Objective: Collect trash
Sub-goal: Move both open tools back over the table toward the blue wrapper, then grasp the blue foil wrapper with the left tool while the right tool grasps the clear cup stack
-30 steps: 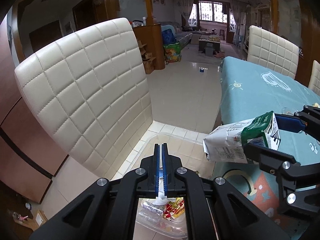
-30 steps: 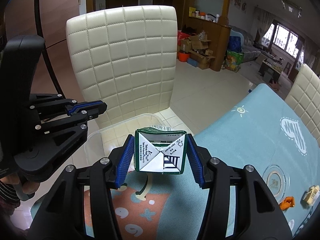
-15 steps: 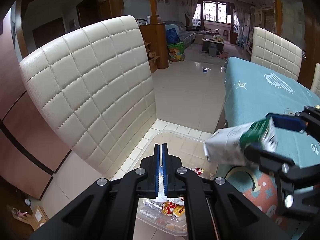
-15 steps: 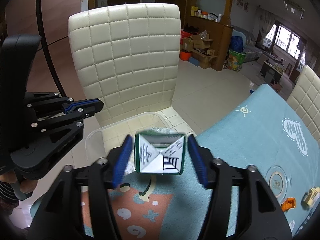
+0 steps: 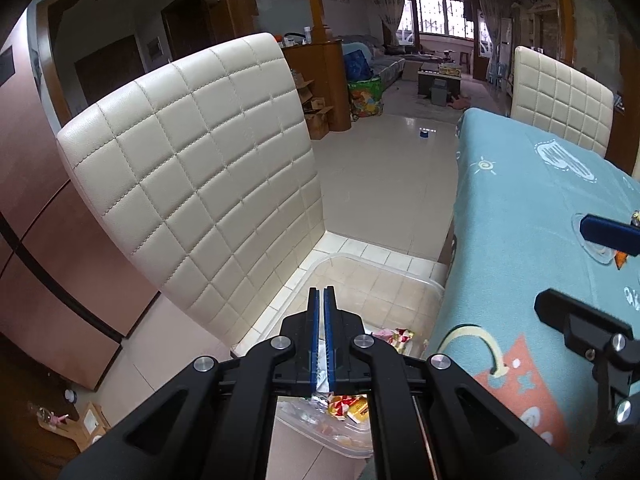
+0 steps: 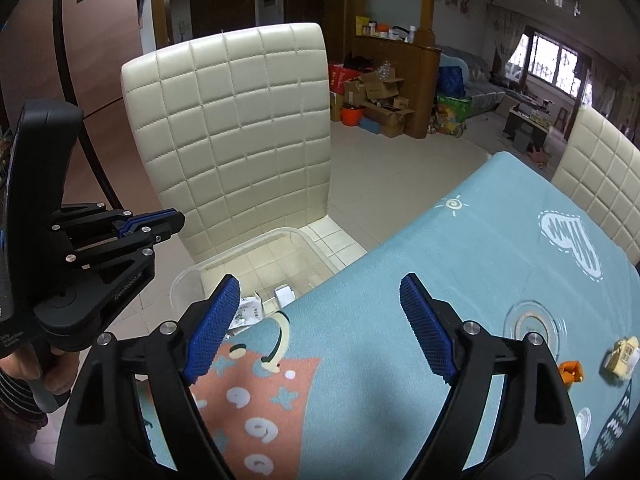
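My right gripper (image 6: pixel 320 284) hangs over the table's near edge, its jaws opening wide with nothing between them. The white printed milk carton (image 6: pixel 249 309) lies down in the clear plastic bin (image 6: pixel 188 276), partly hidden behind my finger. The bin (image 5: pixel 400 280) sits on the chair seat with coloured wrappers (image 5: pixel 394 334) inside. My left gripper (image 5: pixel 320 300) is shut above the bin; it shows as the left gripper (image 6: pixel 176 220) in the right wrist view. On the teal tablecloth (image 6: pixel 440 248) remain an orange scrap (image 6: pixel 570 372) and a crumpled yellowish carton (image 6: pixel 620 356).
A cream quilted chair back (image 6: pixel 240 128) rises right behind the bin. A second cream chair (image 6: pixel 600 168) stands at the table's far side. A clear round coaster (image 6: pixel 532 322) lies on the cloth. A person's hand (image 6: pixel 52 376) holds the left gripper's handle.
The right gripper's jaws spread apart and let go of the milk carton, which dropped from between them into the bin. The left gripper stayed shut and nearly still.
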The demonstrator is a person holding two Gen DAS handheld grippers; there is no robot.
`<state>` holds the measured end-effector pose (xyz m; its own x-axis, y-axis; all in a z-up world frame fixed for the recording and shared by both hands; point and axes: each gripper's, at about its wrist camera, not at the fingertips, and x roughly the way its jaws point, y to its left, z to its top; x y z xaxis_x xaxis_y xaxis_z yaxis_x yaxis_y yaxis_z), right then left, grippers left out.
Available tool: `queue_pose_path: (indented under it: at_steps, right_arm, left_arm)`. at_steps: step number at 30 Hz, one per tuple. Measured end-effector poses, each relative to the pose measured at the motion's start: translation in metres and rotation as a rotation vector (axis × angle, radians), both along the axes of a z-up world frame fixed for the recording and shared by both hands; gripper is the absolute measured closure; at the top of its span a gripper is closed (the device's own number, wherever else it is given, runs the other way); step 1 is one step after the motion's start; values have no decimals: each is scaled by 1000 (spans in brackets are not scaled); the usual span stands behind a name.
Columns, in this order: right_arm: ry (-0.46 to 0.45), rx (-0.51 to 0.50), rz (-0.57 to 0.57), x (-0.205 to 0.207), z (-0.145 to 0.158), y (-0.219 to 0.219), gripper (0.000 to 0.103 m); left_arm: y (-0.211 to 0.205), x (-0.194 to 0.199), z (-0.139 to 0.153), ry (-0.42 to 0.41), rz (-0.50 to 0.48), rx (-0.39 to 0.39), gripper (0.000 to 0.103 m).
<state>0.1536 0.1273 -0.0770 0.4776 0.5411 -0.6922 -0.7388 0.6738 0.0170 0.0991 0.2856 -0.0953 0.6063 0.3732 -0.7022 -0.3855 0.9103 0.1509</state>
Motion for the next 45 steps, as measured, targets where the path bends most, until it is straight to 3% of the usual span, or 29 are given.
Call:
queue_pose_path:
  at_steps: [2, 4, 5, 6, 7, 9, 12, 24, 28, 39, 45]
  right_arm:
    - [-10, -1, -13, -5, 1, -10, 21]
    - [-34, -9, -37, -11, 2, -22, 21]
    - [-47, -16, -49, -13, 3, -28, 21]
    - [-64, -24, -66, -16, 4, -36, 21]
    - [-76, -31, -82, -17, 5, -43, 21]
    - [-90, -26, -127, -20, 9, -66, 21]
    - [-99, -18, -194, -21, 13, -100, 21]
    - [-130, -40, -499, -25, 12, -260, 17]
    - [-105, -36, -585, -22, 5, -310, 16]
    - [-55, -46, -798, -15, -12, -427, 17]
    - [44, -40, -843, -6, -38, -476, 25]
  left_arm:
    - [-11, -1, 4, -8, -21, 3, 100]
    - [-29, -5, 9, -60, -119, -22, 99]
    - [-36, -6, 10, -66, -158, -36, 86]
    - [-44, -6, 11, -66, -185, -50, 60]
    - [-54, -8, 14, -88, -220, -66, 50]
    - [-70, -12, 20, -155, -248, -46, 41]
    - [-97, -13, 28, -178, -303, -42, 30]
    - [-213, 8, 32, -129, -489, -125, 30]
    - [-262, 17, 30, -100, -558, -65, 30]
    - [-365, 38, 14, 6, -715, -72, 30]
    - [-416, 36, 11, 10, -798, -42, 30]
